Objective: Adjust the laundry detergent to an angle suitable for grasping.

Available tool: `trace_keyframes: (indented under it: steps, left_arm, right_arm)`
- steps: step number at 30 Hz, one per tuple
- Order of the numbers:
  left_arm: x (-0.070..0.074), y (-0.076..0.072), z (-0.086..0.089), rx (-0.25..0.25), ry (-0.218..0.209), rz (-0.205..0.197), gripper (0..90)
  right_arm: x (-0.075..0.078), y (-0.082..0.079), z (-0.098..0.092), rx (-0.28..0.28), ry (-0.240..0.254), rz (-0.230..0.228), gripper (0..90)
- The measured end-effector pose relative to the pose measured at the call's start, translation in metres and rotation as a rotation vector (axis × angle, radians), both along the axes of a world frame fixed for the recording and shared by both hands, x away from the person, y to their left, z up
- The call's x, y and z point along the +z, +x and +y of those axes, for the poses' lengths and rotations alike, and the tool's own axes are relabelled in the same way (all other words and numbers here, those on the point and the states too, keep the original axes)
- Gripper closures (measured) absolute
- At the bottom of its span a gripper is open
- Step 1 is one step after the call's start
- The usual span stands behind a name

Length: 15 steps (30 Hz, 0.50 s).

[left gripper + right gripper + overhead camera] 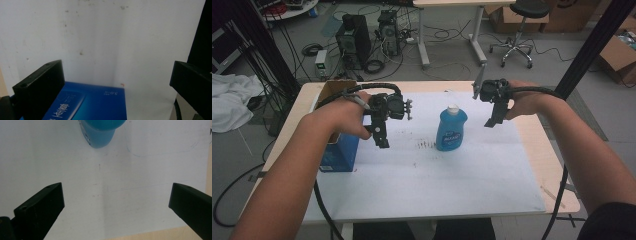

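A blue bottle (451,129) with a white cap stands upright on the white sheet (427,175) near the middle of the table. At the left edge of the sheet stands an open blue box (339,150). My left gripper (381,136) hangs open just right of the box and left of the bottle, pointing down. In the left gripper view the box (95,103) lies below the wide-apart jaws of that gripper (117,82). My right gripper (493,120) is open, held above the sheet to the right of the bottle. The right gripper view has the bottle (100,132) at its top edge, beyond its gripper (116,203).
The wooden table (542,150) shows bare strips at its right and far sides. Beyond it on the floor are computer towers (354,37), cables, a stool (522,30) and cardboard boxes. A black post (592,45) rises at the right.
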<state>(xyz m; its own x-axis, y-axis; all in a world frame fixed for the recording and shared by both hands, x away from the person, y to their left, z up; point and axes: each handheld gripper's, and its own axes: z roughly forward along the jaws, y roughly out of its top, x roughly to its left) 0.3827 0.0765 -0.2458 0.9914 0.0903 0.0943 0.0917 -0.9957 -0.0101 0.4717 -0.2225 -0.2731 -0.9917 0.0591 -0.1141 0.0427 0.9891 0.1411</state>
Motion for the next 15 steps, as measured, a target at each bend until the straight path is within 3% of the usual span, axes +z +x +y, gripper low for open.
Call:
trace_keyframes:
  steps: [15]
  left_arm:
    - [-0.0011,0.0006,-0.0022,0.000,-0.003,0.003,0.1]
  right_arm:
    - [0.0002,0.0032,-0.0048,0.006,-0.004,-0.001,0.0]
